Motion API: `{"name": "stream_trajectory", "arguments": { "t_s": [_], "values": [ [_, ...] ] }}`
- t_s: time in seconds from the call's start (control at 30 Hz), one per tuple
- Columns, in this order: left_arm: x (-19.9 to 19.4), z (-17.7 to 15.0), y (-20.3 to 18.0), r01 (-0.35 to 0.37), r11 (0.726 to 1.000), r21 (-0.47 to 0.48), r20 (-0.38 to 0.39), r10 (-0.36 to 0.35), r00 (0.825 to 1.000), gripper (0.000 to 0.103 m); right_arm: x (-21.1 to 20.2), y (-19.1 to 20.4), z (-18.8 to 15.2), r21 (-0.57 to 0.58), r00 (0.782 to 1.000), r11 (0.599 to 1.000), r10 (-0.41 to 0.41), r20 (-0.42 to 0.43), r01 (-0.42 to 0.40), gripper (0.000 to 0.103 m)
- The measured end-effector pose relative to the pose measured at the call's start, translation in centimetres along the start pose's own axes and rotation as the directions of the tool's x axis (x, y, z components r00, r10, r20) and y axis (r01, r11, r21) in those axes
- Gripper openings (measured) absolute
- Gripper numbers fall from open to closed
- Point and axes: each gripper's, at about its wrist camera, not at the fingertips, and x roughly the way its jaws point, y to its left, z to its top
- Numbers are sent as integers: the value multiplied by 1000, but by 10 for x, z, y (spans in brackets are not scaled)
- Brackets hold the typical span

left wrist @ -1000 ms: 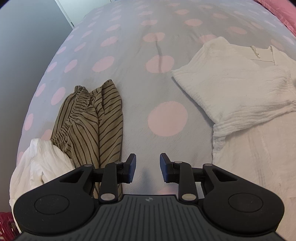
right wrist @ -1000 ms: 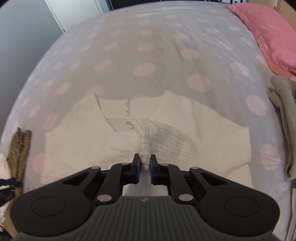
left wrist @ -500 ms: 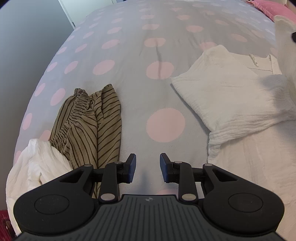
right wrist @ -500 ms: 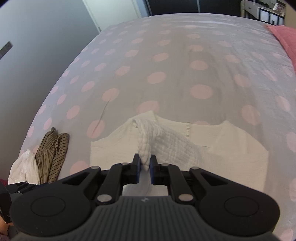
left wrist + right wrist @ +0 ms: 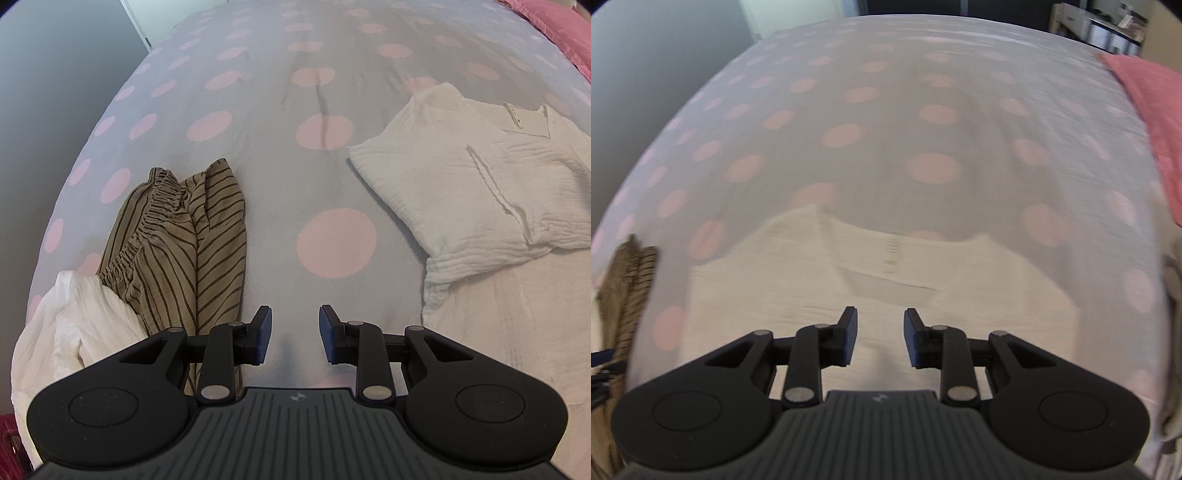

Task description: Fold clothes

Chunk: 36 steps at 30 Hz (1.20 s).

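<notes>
1. The white top (image 5: 476, 192) lies flat on the spotted bedspread (image 5: 266, 206), on the right of the left wrist view; one sleeve is folded across its chest, with the collar and button strip at the far end; the lower body of the garment runs down towards the near right edge of that view.
2. The right gripper (image 5: 880, 338) hangs over the middle of the white top; its jaws are opening and nothing is between them; this view is smeared by motion, so fine creases cannot be read.
3. The left gripper (image 5: 295, 334) stands released over bare bedspread, with nothing between its jaws, between the white top and the striped garment (image 5: 184, 243); that striped garment is bunched well to the left, touching a crumpled white cloth (image 5: 70, 321) at the bed's edge.
4. The step in hand looks like letting go of a sleeve fold; to do it well, clear the cloth fully before moving sideways, so the pads do not drag the sleeve back out.
5. A sensible next move would be a second fold: pinch a single edge of the top, lift only enough to free it, carry it over so the edges line up, and lay it down before letting go.
6. The weave looks soft and crinkled; it will likely bunch under a hard pinch, so take a shallow bite at the hem.
</notes>
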Motion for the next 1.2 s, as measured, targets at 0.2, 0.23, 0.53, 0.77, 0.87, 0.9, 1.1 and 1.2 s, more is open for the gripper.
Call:
{"name": "stream_trajectory", "arguments": {
  "t_s": [0.2,0.23,0.53,0.77,0.87,0.9,1.1,1.2],
  "values": [
    [8,1,-6,-12,1000,16,-21,12,1000,26,22,-87,-15,87,989,985,-149,-20,150,36],
    [9,1,-7,-15,1000,18,-26,15,1000,26,26,-99,-19,108,988,982,-150,-24,152,37],
    [26,8,-16,-31,999,30,-60,33,998,26,81,-157,-35,221,984,959,-166,-61,175,47],
    [39,12,-24,-39,998,54,-86,43,995,26,101,-167,-38,287,992,949,-120,-44,128,13],
    [41,14,-27,-38,998,58,-91,43,995,26,97,-158,-35,238,982,953,-186,-37,189,2],
    [41,15,-28,-36,998,58,-91,41,995,26,93,-159,-34,240,977,947,-213,-26,213,2],
    [39,16,-31,-31,997,65,-83,36,996,26,89,-180,-34,319,960,908,-279,-22,271,2],
    [38,17,-30,-38,997,64,-84,43,996,26,96,-171,-37,258,958,924,-282,-40,283,6]
  ]
}}
